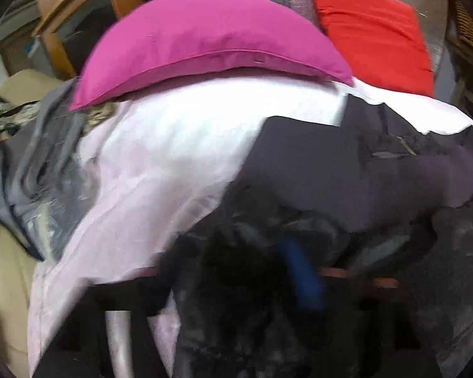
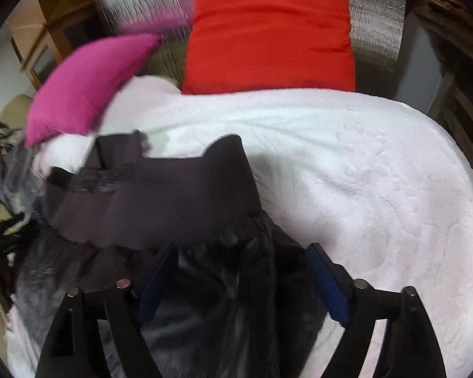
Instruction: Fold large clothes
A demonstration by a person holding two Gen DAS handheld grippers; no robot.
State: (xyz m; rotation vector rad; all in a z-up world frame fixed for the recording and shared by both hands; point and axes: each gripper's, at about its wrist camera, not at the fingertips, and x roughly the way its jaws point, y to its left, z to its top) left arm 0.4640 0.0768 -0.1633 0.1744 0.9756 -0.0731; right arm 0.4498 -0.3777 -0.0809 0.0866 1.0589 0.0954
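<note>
Garment: dark coat is lying crumpled on the white blanket, toward the near left of the bed. Its ribbed hem band is running left to right across the right wrist view, with the shiny lining bunching nearer the camera.

Right claw is pointing steeply down at the lining. Blue pads are standing apart, with a fold of lining sitting between them; the far-right pad is showing a gap of white blanket beside it, so the pads are not looking pressed onto the cloth. Judging it as closing in on the fold, not gripping yet.

Left claw is mostly buried in dark cloth and badly blurred. One blue pad is showing, with coat fabric heaped over and around it. Jaws appear drawn nearly together, and cloth seems pinched in them, though blur is hiding the contact itself.

Key relation: coat is lying directly below and ahead of both claws, long axis running left to right, so each hand is covering one end of the near edge. Left hand seems the deeper set in the fabric.

Pink cushion and red cushion are resting at the far end, clear of the coat. More grey clothing is piled at the left edge.

Likely next need: right claw securing its fold before any lift.
</note>
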